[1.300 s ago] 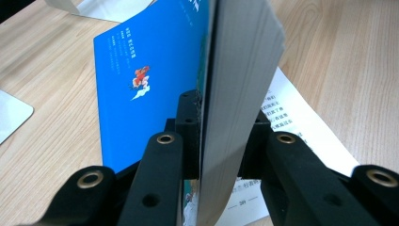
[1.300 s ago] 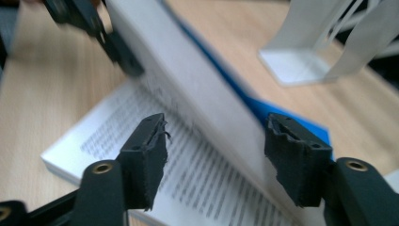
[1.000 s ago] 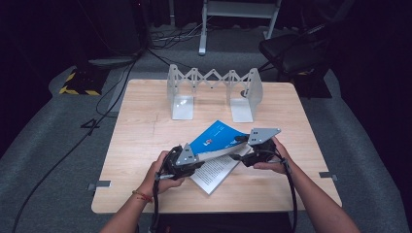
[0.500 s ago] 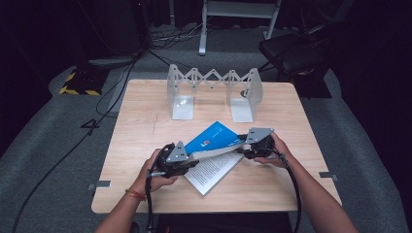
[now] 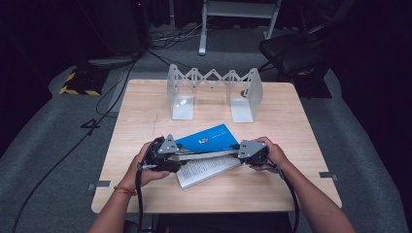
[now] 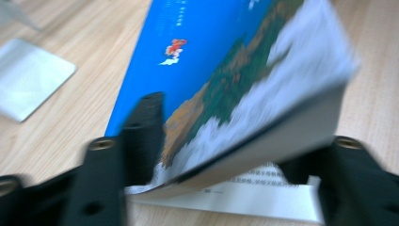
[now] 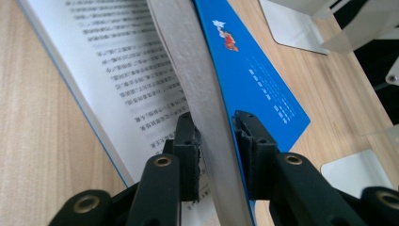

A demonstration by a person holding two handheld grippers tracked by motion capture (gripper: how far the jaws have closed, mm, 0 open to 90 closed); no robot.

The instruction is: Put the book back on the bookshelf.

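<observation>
A book with a blue cover (image 5: 209, 138) lies open on the wooden table, its upper wad of pages lifted off a printed page (image 7: 117, 61). My right gripper (image 5: 236, 148) holds the book's right end. Its jaws (image 7: 215, 120) have just been closing and now pinch the lifted pages and blue cover (image 7: 254, 70). At the book's left end my left gripper (image 5: 180, 156) has just been opening its jaws. They now stand wide (image 6: 244, 127), with the lifted cover (image 6: 226, 61) and pages loosely between them.
A folding metal book stand (image 5: 214, 80) with two flat feet stands at the back of the table (image 5: 291, 111). One foot (image 6: 28, 75) shows left of the book, another (image 7: 296, 23) beyond it. Cables and a chair are on the floor behind.
The lifted half of the book has come down lower and flatter, and the right gripper has sunk with it. The left hand has shifted a little at the book's left end.
</observation>
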